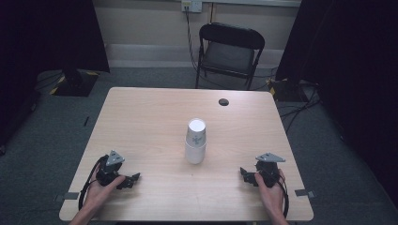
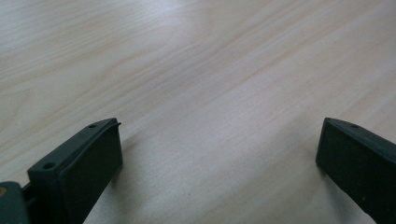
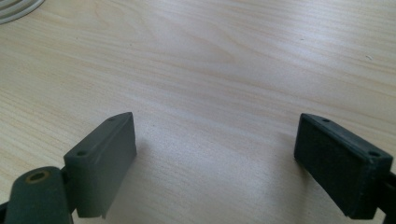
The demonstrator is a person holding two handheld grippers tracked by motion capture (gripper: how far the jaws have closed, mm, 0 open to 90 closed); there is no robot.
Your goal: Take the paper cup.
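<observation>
A stack of white paper cups point(image 1: 195, 140) stands upside down in the middle of the light wooden table point(image 1: 141, 117). My left gripper point(image 1: 131, 179) rests near the front left edge, held by a hand, well to the left of the cups. In the left gripper view my left gripper point(image 2: 219, 140) has its jaws wide apart over bare wood. My right gripper point(image 1: 245, 174) rests near the front right edge, right of the cups. The right gripper view shows my right gripper point(image 3: 215, 135) open with nothing between its jaws; the rim of the cups point(image 3: 16, 8) peeks in at the top left.
A round black cable hole point(image 1: 224, 101) sits near the table's far edge. Behind the table stands a black folding chair point(image 1: 228, 51). Dark curtains hang at both sides, and cables point(image 1: 300, 108) lie on the grey floor at the right.
</observation>
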